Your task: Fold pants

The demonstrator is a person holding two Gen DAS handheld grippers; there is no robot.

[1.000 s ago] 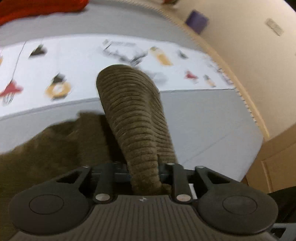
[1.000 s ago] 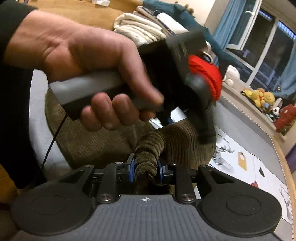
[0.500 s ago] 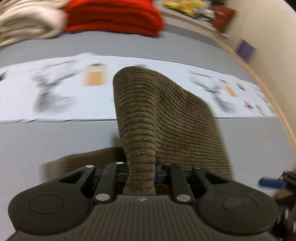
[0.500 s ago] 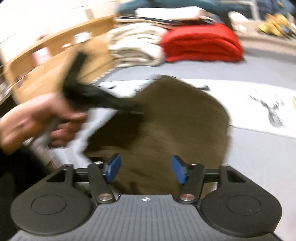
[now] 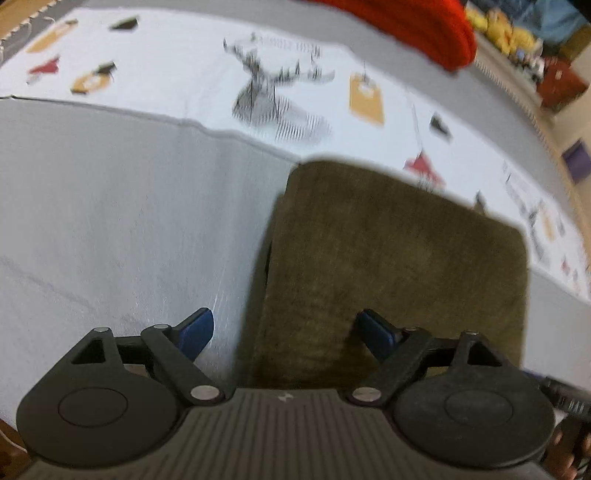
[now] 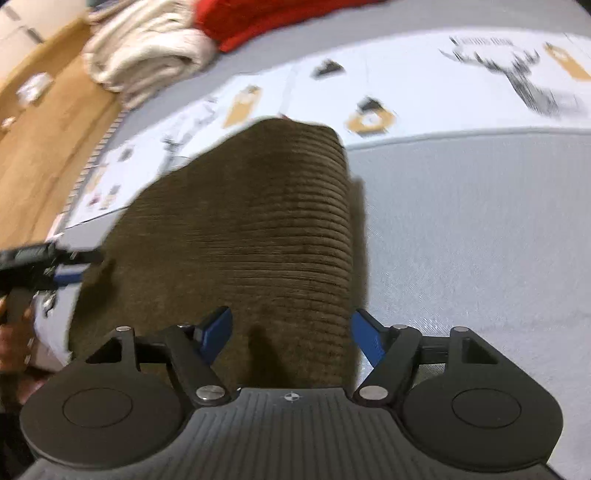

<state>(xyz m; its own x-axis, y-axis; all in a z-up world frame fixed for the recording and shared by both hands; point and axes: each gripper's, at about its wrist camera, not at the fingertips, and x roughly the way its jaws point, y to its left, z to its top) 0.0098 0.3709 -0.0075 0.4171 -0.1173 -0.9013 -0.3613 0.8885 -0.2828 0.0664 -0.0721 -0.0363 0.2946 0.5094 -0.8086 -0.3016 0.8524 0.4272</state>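
Both grippers, left gripper (image 5: 282,330) & right gripper (image 6: 291,330), opening wide, nothing pinched; folded pants (image 6: 251,236) lie just ahead/below. Lift straight off, don't snag cloth.

Soft indoor light, motion blur, fisheye-curved edges.

So the surface is a big grey padded mat (image 5: 110,206) with a white printed cloth strip (image 5: 177,74) across it (reindeer and little tag drawings). The folded brown corduroy pants (image 6: 258,229) lie flat on the grey, far edge overlapping the strip. A red folded blanket (image 5: 424,26) and cream towels (image 6: 147,48) sit at the far end.
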